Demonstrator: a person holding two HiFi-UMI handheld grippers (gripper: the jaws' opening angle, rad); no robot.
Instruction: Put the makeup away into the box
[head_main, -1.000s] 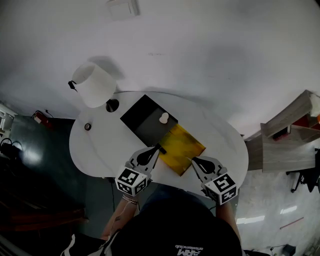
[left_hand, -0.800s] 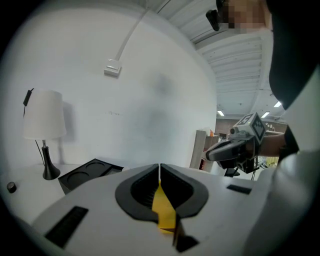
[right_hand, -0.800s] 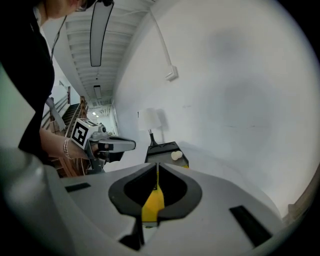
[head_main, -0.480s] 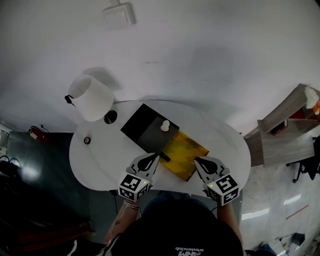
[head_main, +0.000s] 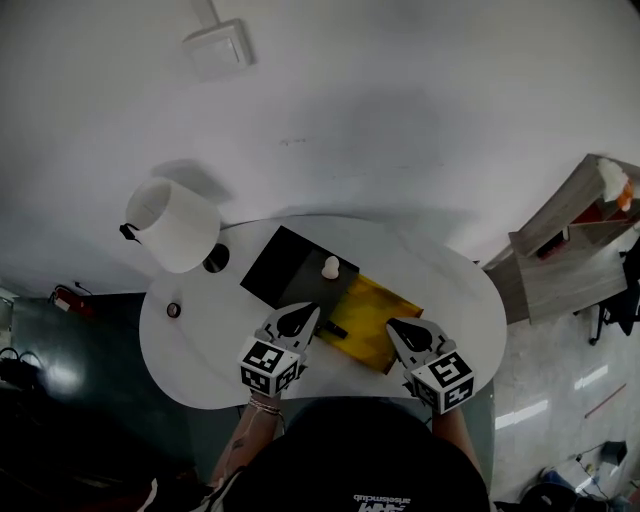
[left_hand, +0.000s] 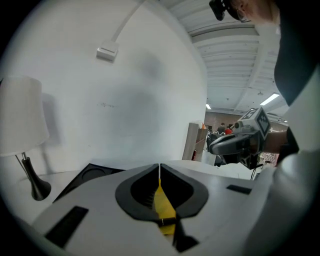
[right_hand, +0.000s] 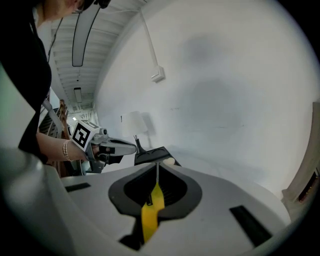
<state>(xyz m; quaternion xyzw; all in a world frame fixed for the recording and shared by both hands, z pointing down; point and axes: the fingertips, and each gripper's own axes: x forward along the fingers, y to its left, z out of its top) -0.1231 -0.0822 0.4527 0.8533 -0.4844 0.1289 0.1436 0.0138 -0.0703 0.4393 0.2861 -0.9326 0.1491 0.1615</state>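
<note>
A flat yellow sheet (head_main: 368, 318) lies on the white table (head_main: 200, 350), its far end against an open black box (head_main: 285, 268). A small white egg-shaped makeup piece (head_main: 330, 267) stands in the box. My left gripper (head_main: 309, 314) is shut on the sheet's near left corner, and yellow material (left_hand: 162, 207) shows pinched between its jaws. My right gripper (head_main: 393, 328) is shut on the near right corner, with the same yellow (right_hand: 151, 210) between its jaws. From the right gripper view I see the box (right_hand: 150, 155) and the white piece (right_hand: 170, 161) beyond the left gripper (right_hand: 131, 146).
A white table lamp (head_main: 172, 222) stands at the table's far left, with a small black round thing (head_main: 215, 260) beside it and a small ring-like item (head_main: 173, 310) near the left edge. A wall rises close behind the table. Wooden shelving (head_main: 575, 225) is off to the right.
Both grippers have shifted a little across the table with the yellow sheet still pinched. The head view has tilted, so the table sits lower in the picture.
</note>
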